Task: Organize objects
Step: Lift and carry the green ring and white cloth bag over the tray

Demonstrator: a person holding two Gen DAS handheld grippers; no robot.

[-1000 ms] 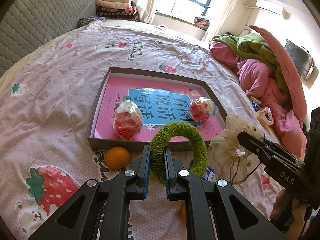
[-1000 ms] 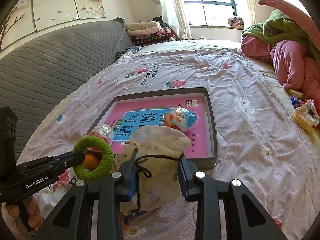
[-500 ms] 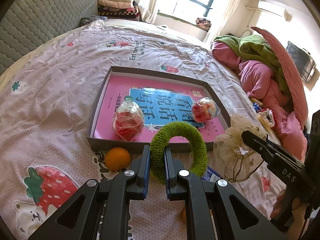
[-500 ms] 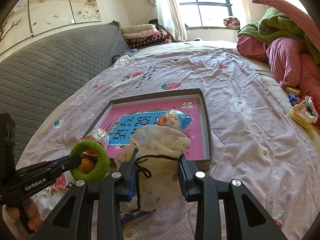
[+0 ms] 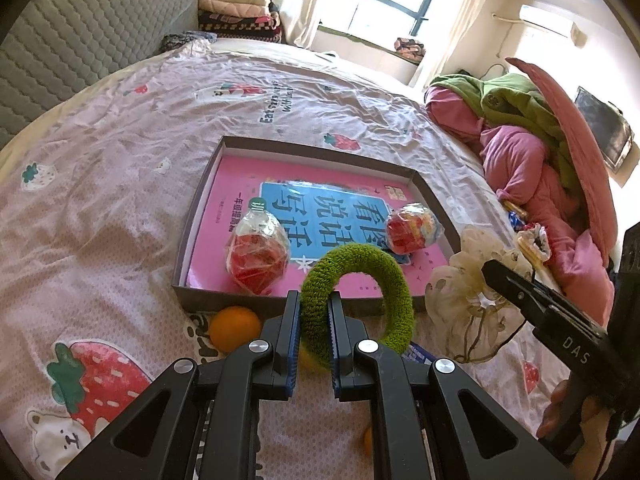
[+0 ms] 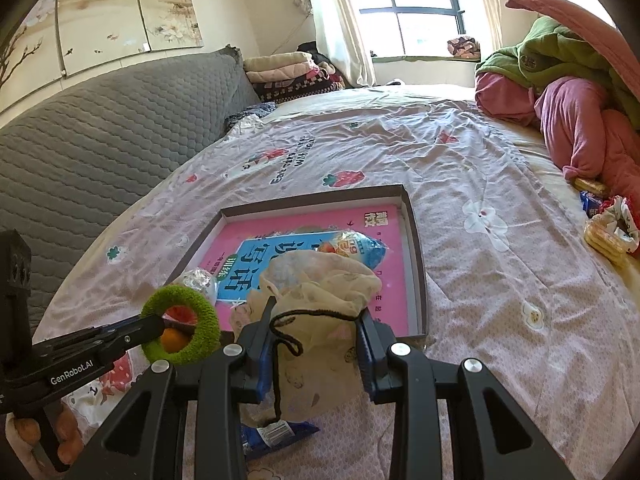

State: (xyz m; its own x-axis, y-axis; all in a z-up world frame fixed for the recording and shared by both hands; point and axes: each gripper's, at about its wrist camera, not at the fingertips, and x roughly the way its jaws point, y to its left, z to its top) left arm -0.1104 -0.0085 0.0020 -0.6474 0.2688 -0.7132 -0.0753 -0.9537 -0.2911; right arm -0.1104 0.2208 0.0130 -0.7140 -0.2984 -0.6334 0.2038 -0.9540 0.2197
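My left gripper (image 5: 314,300) is shut on a green fuzzy ring (image 5: 396,280), held upright just above the near rim of a shallow grey box (image 5: 320,148). In the right wrist view the ring (image 6: 208,320) shows at lower left. My right gripper (image 6: 316,308) is shut on a cream drawstring pouch (image 6: 320,280), which hangs over the box's near right corner (image 6: 420,320). Inside the box lie a pink book (image 5: 240,184), a crumpled plastic bottle (image 5: 258,256) and a snack packet (image 5: 414,230).
An orange (image 5: 234,328) lies on the bedsheet against the box's near wall, and a blue packet (image 6: 276,434) lies under the pouch. Pink and green bedding (image 5: 520,160) is piled at the right. Snacks (image 6: 608,232) lie beside it. A grey headboard (image 6: 100,140) runs along the left.
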